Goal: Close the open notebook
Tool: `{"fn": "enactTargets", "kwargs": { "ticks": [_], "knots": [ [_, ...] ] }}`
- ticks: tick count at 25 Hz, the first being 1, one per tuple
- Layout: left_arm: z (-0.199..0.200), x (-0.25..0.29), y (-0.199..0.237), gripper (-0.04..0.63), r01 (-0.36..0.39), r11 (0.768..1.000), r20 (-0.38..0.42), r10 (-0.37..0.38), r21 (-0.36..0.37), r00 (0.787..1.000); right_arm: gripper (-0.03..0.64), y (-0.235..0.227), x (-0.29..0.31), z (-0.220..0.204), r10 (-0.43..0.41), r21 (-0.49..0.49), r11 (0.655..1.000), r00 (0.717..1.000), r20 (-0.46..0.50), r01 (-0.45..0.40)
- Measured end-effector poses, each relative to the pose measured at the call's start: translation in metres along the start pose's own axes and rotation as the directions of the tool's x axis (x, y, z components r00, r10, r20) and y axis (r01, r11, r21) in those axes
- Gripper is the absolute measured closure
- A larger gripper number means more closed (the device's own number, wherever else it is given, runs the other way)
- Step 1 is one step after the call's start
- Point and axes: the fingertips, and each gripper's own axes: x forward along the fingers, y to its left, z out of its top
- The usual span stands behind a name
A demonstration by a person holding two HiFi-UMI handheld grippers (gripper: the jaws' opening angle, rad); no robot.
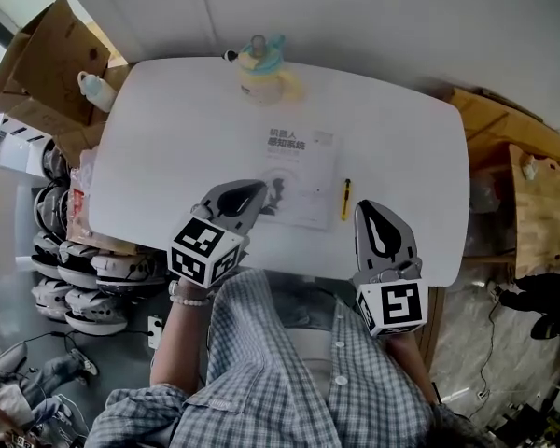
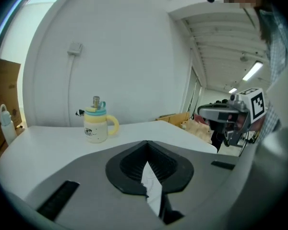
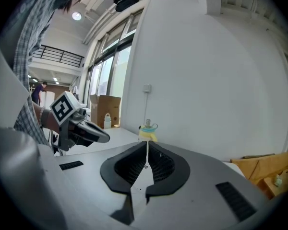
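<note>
The notebook point(image 1: 301, 170) lies on the white table point(image 1: 168, 147) with its white printed cover facing up. My left gripper point(image 1: 256, 191) hangs over the book's near-left corner, its jaws shut with nothing between them; in the left gripper view point(image 2: 147, 153) the pads meet above the table. Near the table's front edge, right of the book, my right gripper point(image 1: 367, 209) also shows its jaws together and empty point(image 3: 147, 148). Each gripper view catches the other one: the right gripper point(image 2: 229, 113) and the left gripper point(image 3: 82, 126).
A yellow pen point(image 1: 346, 199) lies just right of the notebook. A yellow lidded cup point(image 1: 260, 69) stands at the table's far edge. Cardboard boxes point(image 1: 45, 62) with a bottle point(image 1: 95, 91) are at the left, stacked helmets point(image 1: 67, 271) below them, wooden boards point(image 1: 532, 203) at the right.
</note>
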Motion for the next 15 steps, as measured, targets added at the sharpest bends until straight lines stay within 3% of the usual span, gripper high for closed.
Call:
{"fn": "enactTargets", "kwargs": {
  "ticks": [8,15],
  "knots": [
    [0.044,-0.038,-0.001,0.588,-0.070,0.997,0.157,0.067,0.013,0.985,0.591,-0.008,0.003,0.015,-0.005,-0.022,1.000,0.999,0.046,0.006],
    [0.059,-0.048,-0.005,0.588,-0.080,0.997,0.219,0.078,0.003,0.973,0.591,-0.013,0.003,0.019,-0.005,-0.034,0.999,0.998,0.063,0.007]
  ]
}}
